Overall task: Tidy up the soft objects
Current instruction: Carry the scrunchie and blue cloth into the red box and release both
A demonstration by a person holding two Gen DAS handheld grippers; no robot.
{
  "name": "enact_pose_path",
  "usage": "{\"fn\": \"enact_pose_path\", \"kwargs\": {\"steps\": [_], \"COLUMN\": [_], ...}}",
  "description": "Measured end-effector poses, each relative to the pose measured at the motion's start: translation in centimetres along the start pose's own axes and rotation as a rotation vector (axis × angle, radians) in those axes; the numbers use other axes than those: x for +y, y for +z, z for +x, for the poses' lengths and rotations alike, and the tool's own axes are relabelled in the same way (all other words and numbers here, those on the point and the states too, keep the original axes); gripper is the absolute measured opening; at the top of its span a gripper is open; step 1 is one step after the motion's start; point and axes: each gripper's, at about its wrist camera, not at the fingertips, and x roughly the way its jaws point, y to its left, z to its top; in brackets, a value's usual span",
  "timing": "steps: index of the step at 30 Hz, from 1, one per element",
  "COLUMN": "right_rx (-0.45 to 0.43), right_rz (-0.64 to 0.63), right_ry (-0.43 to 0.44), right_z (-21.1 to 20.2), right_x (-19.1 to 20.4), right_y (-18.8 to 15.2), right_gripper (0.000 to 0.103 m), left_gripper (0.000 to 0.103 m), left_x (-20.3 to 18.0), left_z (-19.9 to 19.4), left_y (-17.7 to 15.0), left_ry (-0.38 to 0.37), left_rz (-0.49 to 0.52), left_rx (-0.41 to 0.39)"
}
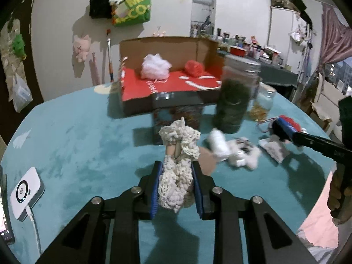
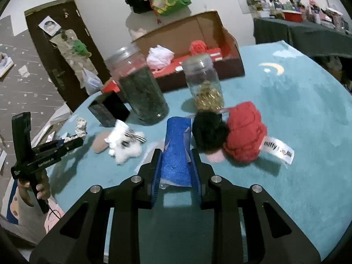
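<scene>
Left tongs (image 1: 176, 187) clamped on cream crochet doll (image 1: 179, 158) above teal desk (image 1: 77, 143). Right tongs (image 2: 176, 165) pinching blue sponge (image 2: 177, 151). Box (image 1: 167, 83) beyond jars (image 1: 235, 96). Risks: limp doll slipping out; jars toppling if brushed on the way.

Phone (image 1: 5, 215) cut by the left edge; small jar (image 1: 263, 103) half hidden behind big jar (image 1: 236, 96); tag (image 2: 279, 150) lettering blurred
</scene>
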Motion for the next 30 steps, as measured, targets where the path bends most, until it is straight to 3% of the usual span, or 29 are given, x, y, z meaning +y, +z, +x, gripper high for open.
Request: {"fn": "enact_pose_path", "kwargs": {"steps": [11,19,30], "right_rx": [-0.025,-0.034,-0.017], "right_rz": [-0.069,-0.161,-0.186], "right_ry": [0.001,-0.022,-0.022], "right_z": [-0.2,1.0,1.7], "right_x": [1.6,4.0,4.2], "right_y": [0.6,0.7,0.8], "right_gripper": [0.024,0.024,0.024], "left_gripper": [0.028,0.028,0.028], "left_x": [-5.2,-8.0,-6.7], "left_z": [1.6,3.0,2.7], "left_y": [0.8,1.4,1.3], "left_ry": [-0.113,-0.14,-0.116], "left_rz": [0.024,0.045,0.019], "left_rx": [-0.01,-0.018,0.002]}}
